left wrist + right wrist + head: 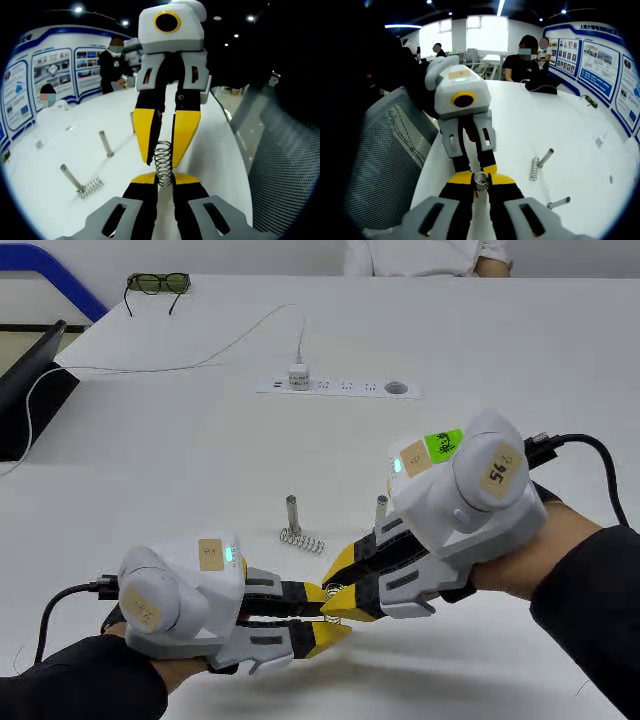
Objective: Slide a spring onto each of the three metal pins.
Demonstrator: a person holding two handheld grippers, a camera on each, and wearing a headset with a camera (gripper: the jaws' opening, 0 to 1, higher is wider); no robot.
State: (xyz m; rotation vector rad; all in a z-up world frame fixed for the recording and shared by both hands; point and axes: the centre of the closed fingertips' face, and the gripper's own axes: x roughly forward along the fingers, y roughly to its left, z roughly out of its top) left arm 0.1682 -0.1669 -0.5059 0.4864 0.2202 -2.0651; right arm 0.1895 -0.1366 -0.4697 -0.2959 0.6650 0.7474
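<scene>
While between both hand-held grippers [164, 178] [480, 182], one spring [162, 161].

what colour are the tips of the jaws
Yellow; shows best in the left gripper view, either side of the spring.

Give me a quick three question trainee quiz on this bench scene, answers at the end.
1. True or false: a loose spring lies on the table by the base of a pin.
2. Where is the second spring? A) flat on the table; B) between the jaws of the left gripper and right gripper; C) threaded on a pin.
3. Fill in: at the table's far corner lies a pair of ____.
Key: 1 true; 2 B; 3 glasses.
</scene>
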